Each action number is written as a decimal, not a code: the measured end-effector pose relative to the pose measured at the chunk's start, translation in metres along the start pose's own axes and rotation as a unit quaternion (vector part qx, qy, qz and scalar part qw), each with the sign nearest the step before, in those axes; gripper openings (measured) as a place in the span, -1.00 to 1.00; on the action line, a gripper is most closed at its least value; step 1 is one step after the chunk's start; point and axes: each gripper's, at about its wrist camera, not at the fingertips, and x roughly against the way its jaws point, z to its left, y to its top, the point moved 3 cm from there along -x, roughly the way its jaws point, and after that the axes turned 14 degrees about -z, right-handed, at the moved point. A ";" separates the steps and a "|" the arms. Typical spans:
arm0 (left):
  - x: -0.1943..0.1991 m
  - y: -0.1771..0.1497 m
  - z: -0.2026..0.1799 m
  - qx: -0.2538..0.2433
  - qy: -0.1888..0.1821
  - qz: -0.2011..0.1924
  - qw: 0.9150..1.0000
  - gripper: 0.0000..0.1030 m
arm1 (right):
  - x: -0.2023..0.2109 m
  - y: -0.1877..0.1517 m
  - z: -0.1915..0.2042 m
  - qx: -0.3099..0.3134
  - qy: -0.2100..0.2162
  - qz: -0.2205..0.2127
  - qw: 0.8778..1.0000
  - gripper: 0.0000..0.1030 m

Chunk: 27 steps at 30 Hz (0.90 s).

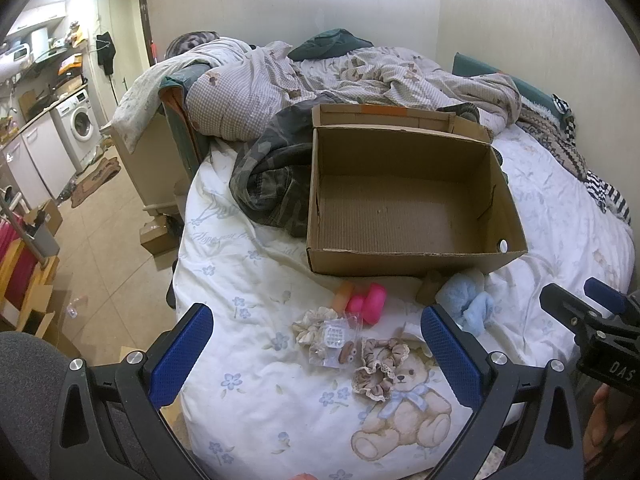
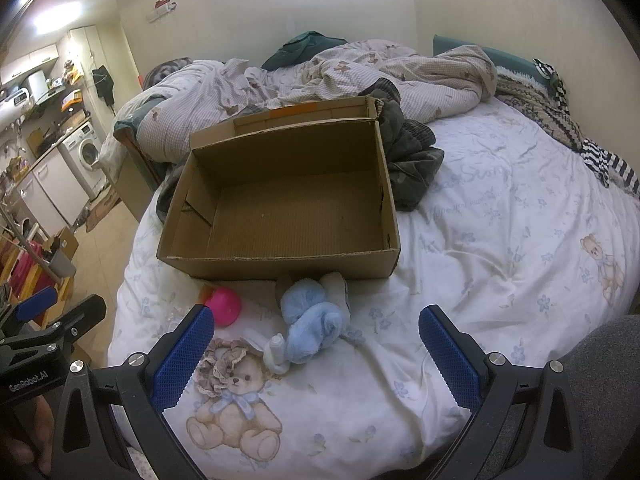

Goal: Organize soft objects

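An empty cardboard box (image 1: 412, 258) (image 2: 280, 266) stands open on the bed. In front of it lie a pink soft roll (image 1: 370, 302) (image 2: 225, 306), a light blue fluffy item (image 1: 466, 298) (image 2: 314, 318), a cream scrunchie (image 1: 314, 322), a clear packet of small items (image 1: 340, 344) and a beige lace scrunchie (image 1: 376, 368) (image 2: 220, 364). My left gripper (image 1: 318, 356) is open above the scrunchies and holds nothing. My right gripper (image 2: 316, 354) is open just before the blue item and holds nothing.
A camouflage garment (image 1: 272, 184) (image 2: 412, 160) lies beside the box. A rumpled checked duvet (image 1: 320, 76) covers the far bed. Striped clothes (image 2: 600, 164) lie at the right edge. The bed's left edge drops to a tiled floor (image 1: 100, 248) with boxes.
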 end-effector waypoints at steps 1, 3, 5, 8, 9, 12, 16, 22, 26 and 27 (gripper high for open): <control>0.000 0.000 0.000 0.000 0.000 0.000 1.000 1.00 | -0.001 -0.001 0.000 0.000 0.000 0.000 1.000 1.00; 0.000 0.000 0.000 -0.001 0.000 0.000 1.000 1.00 | -0.001 -0.001 0.000 0.000 0.000 0.000 1.000 1.00; 0.000 -0.003 0.000 -0.001 0.000 -0.001 1.000 1.00 | 0.000 0.000 0.000 0.001 0.001 0.000 1.000 1.00; 0.000 -0.003 0.000 -0.001 0.000 0.000 1.000 1.00 | -0.002 -0.003 0.001 0.001 0.001 0.001 1.000 1.00; 0.000 -0.003 0.000 -0.001 0.000 0.000 1.000 1.00 | -0.003 -0.007 0.002 0.001 0.001 0.002 1.000 1.00; 0.000 -0.003 0.000 0.003 -0.003 0.000 1.000 1.00 | -0.003 -0.008 0.004 0.001 0.001 0.003 1.000 1.00; -0.001 0.000 0.002 0.010 -0.008 0.008 1.000 1.00 | -0.004 0.004 0.005 -0.002 0.010 0.014 1.000 1.00; -0.013 0.010 0.005 0.014 -0.005 0.035 0.999 1.00 | -0.013 0.014 0.002 -0.014 0.024 0.034 0.999 1.00; -0.028 0.017 0.010 0.007 0.009 0.061 0.998 1.00 | -0.024 0.023 0.003 -0.018 0.037 0.057 0.997 1.00; -0.033 0.019 0.013 0.008 0.013 0.067 0.998 1.00 | -0.027 0.025 0.003 -0.018 0.041 0.064 0.997 1.00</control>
